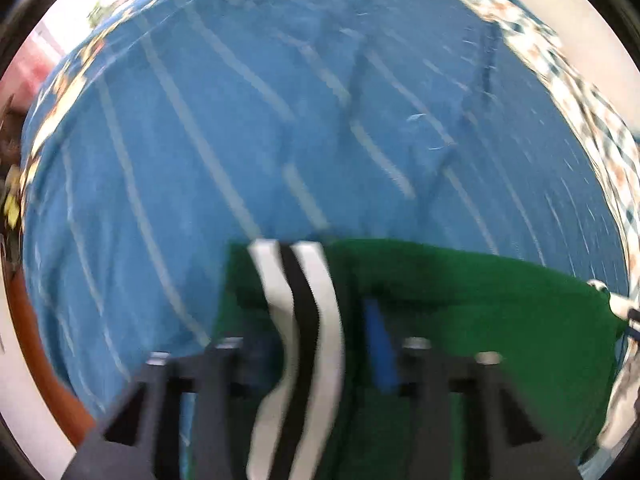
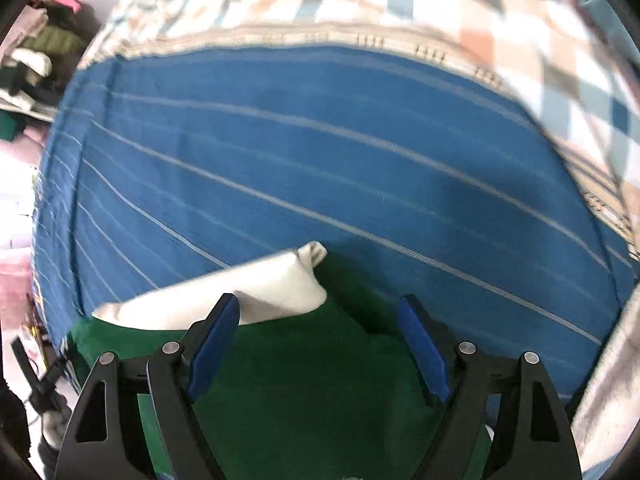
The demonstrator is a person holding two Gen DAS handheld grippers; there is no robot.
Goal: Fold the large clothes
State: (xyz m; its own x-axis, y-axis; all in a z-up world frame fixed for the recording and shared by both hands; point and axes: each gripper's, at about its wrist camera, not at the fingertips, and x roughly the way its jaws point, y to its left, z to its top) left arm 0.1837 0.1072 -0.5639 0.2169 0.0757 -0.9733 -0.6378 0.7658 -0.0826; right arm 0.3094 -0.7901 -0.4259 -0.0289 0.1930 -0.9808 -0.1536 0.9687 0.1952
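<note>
Blue striped sheet (image 2: 320,152) under green garment (image 2: 304,380); checked blanket (image 2: 460,8) behind, blurred.

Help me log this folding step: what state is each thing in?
left gripper: open, striped band between its fingers.
right gripper: open, over the cloth.
green garment: lying on the bed, partly folded.
white sleeve: folded across it.
blue striped sheet: spread flat.

Both tools share one build: the right gripper (image 2: 320,344) has black angular finger arms, blue pads (image 2: 214,346) and silver screw heads (the left gripper (image 1: 320,360) looks blurred).
</note>
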